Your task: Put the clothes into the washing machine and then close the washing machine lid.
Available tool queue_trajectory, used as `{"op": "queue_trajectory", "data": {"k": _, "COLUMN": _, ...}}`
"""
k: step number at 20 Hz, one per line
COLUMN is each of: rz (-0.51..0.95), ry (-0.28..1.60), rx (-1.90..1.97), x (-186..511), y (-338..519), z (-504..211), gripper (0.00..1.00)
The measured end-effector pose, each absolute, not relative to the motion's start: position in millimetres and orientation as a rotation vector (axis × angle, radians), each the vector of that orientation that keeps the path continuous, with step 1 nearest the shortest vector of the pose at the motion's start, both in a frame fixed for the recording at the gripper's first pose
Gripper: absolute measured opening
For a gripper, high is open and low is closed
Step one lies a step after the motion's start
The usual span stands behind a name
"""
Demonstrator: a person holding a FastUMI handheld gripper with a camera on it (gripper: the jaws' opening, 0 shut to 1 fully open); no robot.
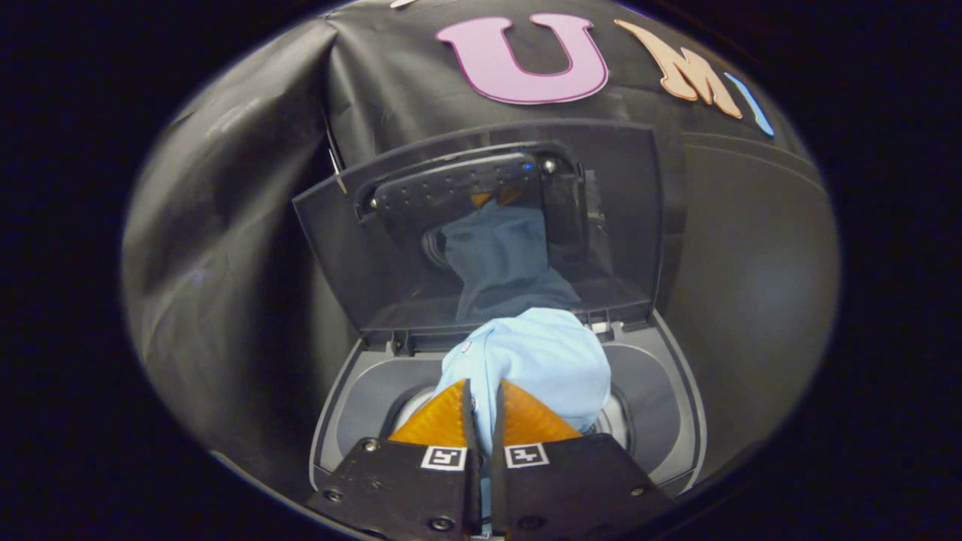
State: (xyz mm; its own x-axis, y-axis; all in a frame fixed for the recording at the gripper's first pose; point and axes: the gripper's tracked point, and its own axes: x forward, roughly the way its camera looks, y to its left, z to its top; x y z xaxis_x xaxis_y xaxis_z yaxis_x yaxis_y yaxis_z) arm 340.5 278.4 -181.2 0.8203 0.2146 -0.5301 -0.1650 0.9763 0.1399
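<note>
Gripper (481, 391) is pinching the light blue garment (537, 361), holding it bunched over the washing machine (661, 391) drum opening, likely for dropping in. Lid (481, 233) is standing upright behind, leaving the opening accessible.

My one camera rides on my gripper (481, 394) and looks forward and down along the fingers at the washing machine (661, 398), close above its top opening. The raised lid (631, 225) stands upright just beyond that opening, facing the lens, with the booth's black cloth wall (225, 285) behind the machine.
</note>
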Motion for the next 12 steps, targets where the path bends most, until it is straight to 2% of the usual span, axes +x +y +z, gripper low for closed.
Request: {"op": "queue_trajectory", "data": {"k": 12, "rz": 0.168, "ry": 0.741, "rx": -0.019, "x": 346.7, "y": 286.3, "z": -261.7, "gripper": 0.13}}
